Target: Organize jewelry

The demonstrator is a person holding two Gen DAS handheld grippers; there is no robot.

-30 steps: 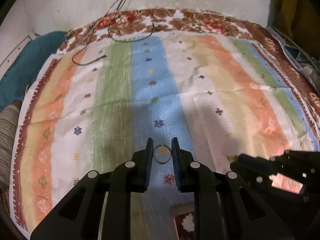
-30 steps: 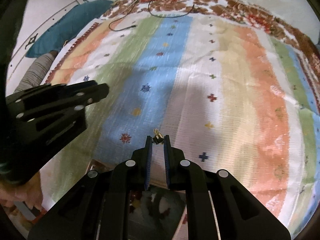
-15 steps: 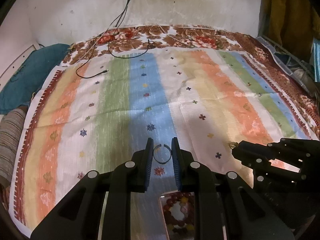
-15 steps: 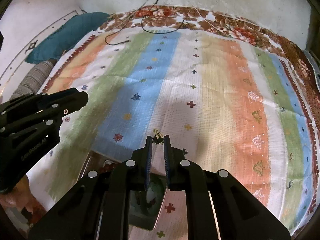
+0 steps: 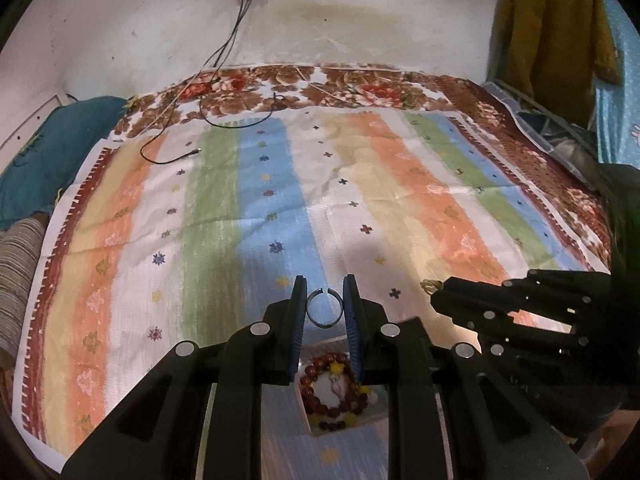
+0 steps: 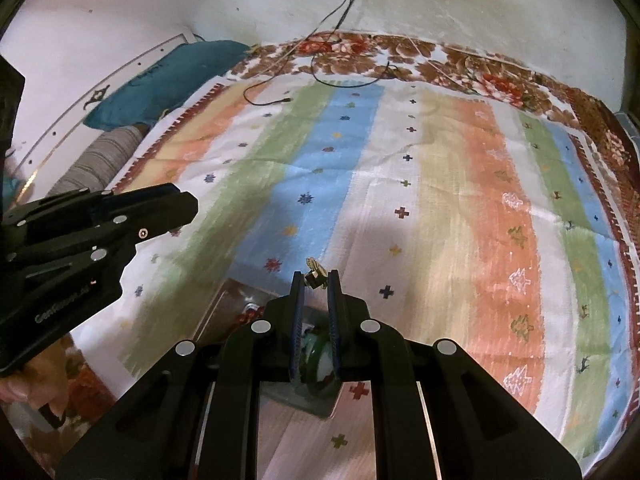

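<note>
Left wrist view shows the left hand-held gripper pinching a thin open silver ring upright between its blue pads, above a shallow tray on the striped bedspread that holds a red beaded bracelet. Right wrist view has the right hand-held gripper, jaws nearly together, clamped on a small gold earring over another tray compartment with a green bangle.

Both pieces are tiny and held only at the fingertips, so I would carry them slowly and level, bring each low over its own compartment, and only then ease the pads apart; a drop from this height could bounce onto the cloth.

Both grippers tilt steeply downward, side by side and near each other, clear of the bed.
</note>
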